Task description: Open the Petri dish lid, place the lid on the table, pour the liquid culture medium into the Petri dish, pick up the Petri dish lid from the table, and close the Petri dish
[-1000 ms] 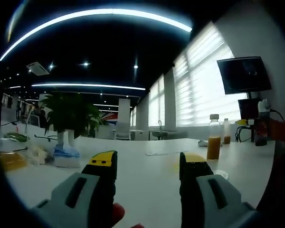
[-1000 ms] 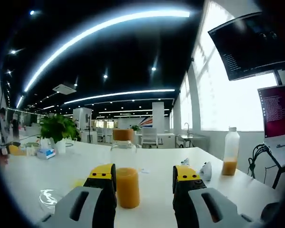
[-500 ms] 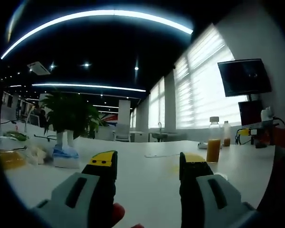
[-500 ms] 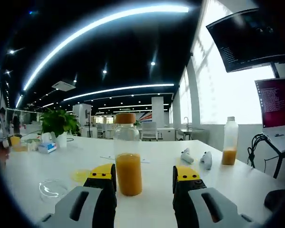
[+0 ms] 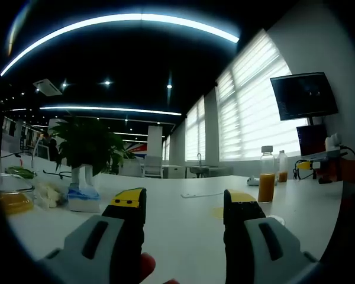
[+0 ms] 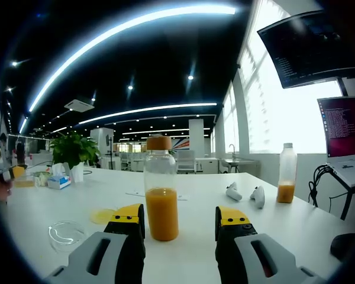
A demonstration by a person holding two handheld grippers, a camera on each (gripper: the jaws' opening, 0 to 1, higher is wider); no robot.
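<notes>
right hand-held gripper (image 6: pixel 180 222): jaws apart, wide gap, nothing between them, low over the white bench (image 6: pixel 213 198)
culture bottle (image 6: pixel 161 189): upright on bench just beyond the right jaws, nearer the left one, clear glass, brown cap, orange liquid in lower part, not touched
Petri dish lid (image 6: pixel 65 233): clear, flat on bench, left of the jaws in right gripper view
Petri dish (image 6: pixel 103 216): yellowish disc on bench just behind the lid, left of the bottle
second bottle (image 6: pixel 287 181): further right, white cap, small amount of orange liquid
two white objects (image 6: pixel 244 193): on bench between both bottles, type unclear
laptop (image 6: pixel 346 145): far right, screen lit
left hand-held gripper (image 5: pixel 183 213): jaws wide apart, empty, over bare bench
fingertip (image 5: pixel 145 263): reddish, at bottom edge between the left jaws
blue-white box (image 5: pixel 83 197): left side on bench in left gripper view
potted plant (image 5: pixel 87 145): behind the box
monitor (image 5: pixel 303 94): dark, on far wall at right
</notes>
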